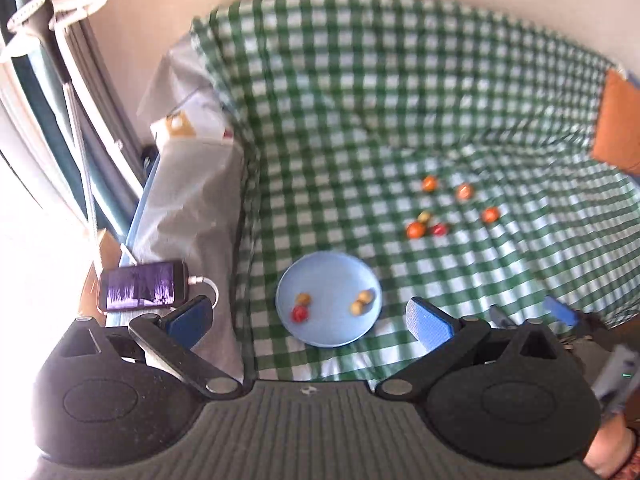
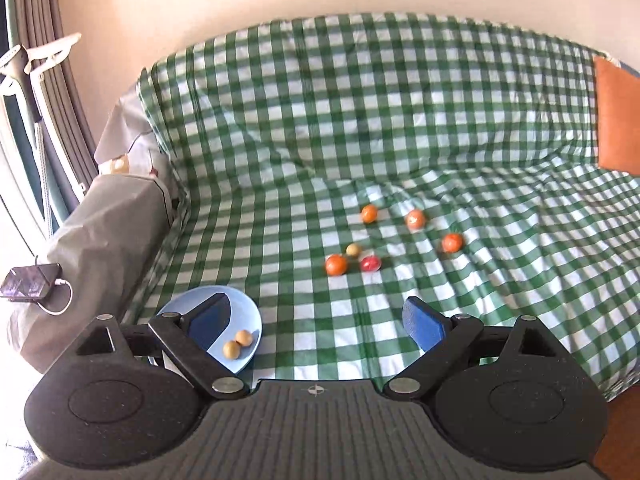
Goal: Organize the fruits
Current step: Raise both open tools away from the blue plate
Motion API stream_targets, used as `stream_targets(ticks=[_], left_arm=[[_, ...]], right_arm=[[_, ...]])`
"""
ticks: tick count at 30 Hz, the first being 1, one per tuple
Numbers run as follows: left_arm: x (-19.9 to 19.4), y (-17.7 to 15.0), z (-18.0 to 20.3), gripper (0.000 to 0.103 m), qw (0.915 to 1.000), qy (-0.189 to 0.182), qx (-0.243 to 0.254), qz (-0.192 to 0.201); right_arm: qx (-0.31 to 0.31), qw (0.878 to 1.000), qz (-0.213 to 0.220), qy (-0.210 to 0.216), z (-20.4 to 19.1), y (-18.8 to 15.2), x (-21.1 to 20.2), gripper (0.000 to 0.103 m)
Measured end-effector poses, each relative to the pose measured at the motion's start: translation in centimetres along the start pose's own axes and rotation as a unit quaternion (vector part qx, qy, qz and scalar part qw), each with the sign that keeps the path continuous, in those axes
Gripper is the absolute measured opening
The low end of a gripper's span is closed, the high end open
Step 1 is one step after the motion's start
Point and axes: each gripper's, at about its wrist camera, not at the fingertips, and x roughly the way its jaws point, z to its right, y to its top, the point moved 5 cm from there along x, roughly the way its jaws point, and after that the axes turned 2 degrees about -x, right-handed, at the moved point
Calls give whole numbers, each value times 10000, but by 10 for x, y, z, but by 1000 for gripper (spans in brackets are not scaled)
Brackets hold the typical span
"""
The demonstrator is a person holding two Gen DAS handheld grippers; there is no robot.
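Green-and-white checked cloth (image 2: 400,128) is seen draped over a sofa seat and backrest, with a cream wall behind.

- Blue plate (image 1: 332,276): set on the seat near its front left corner, close to the left armrest. In the left wrist view four small fruits are counted in it: a red one (image 1: 299,313) touching a yellowish one at its left side, and a tan pair (image 1: 362,301) at its right side. In the right wrist view only the tan pair (image 2: 237,343) is shown; the rest of the plate (image 2: 248,312) is hidden behind a finger.
- Loose fruits: six are grouped mid-seat, well apart from the plate. A large orange one (image 2: 336,265), a small tan one (image 2: 354,249) and a red one (image 2: 370,263) lie close together; three more orange ones (image 2: 452,242) are spread behind and to the right. Open cloth is left between group and plate, and towards the seat's front edge.
- Left gripper (image 1: 308,316): fingers spread wide, nothing held, above the plate.
- Right gripper (image 2: 316,316): fingers spread wide, nothing held, over the front seat edge.
- Phone (image 1: 142,287): lying on the grey-covered left armrest with a white cable attached.
- Orange cushion (image 2: 618,116): at the seat's far right edge.
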Motion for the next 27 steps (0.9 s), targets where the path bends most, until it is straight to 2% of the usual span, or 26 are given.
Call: stream_targets(ticks=[5, 8, 17, 20, 27], left_arm=[[-48, 12, 12, 103, 9985, -11, 92, 549], [-59, 15, 17, 103, 9972, -29, 177, 722], [-57, 14, 22, 103, 9961, -219, 201, 832], [-48, 15, 14, 103, 9970, -306, 57, 707], [-37, 17, 18, 103, 9974, -329, 214, 607]], right_arm=[[86, 9998, 122, -93, 13, 6, -12, 94], [151, 9996, 176, -163, 19, 9, -14, 94], [77, 9995, 204, -247, 22, 12, -14, 94], [100, 9995, 166, -257, 21, 13, -11, 94], [90, 9995, 144, -274, 16, 13, -7, 94]])
